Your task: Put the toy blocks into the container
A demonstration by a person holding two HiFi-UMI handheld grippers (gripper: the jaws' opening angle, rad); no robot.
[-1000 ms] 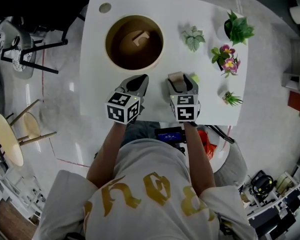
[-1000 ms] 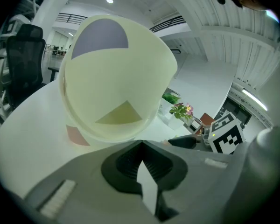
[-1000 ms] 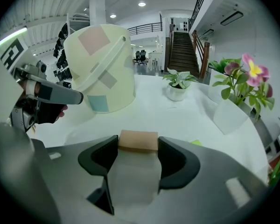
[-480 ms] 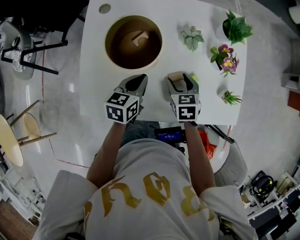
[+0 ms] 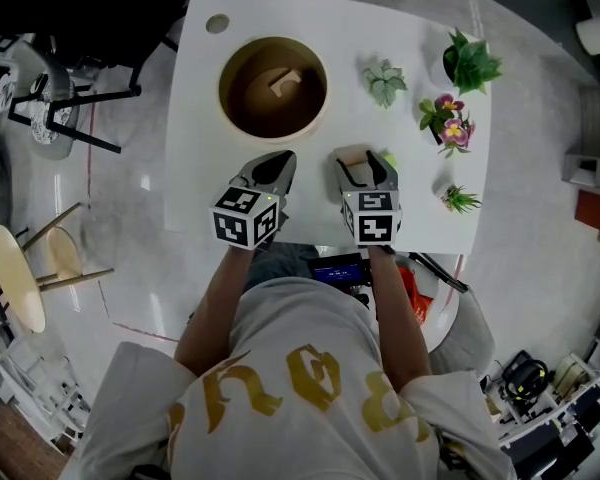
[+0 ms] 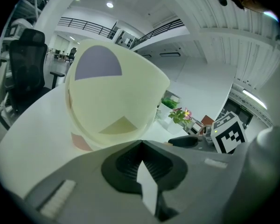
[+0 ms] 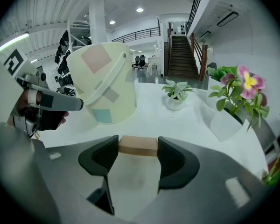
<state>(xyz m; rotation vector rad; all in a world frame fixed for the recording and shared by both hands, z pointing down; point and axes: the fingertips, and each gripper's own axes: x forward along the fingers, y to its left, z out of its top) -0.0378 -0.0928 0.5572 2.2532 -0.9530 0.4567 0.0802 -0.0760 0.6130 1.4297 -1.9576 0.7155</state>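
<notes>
Wooden block (image 7: 137, 145) is gripped by the right tool (image 7: 137, 153); the left tool (image 6: 141, 146) is closed on nothing. Carriage ahead-left, clear over the container (image 7: 102, 82) rim, is advised before release.

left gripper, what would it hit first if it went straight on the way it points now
Most likely the container: its near wall looms right ahead of the shut left gripper, with nothing visible between them.
</notes>
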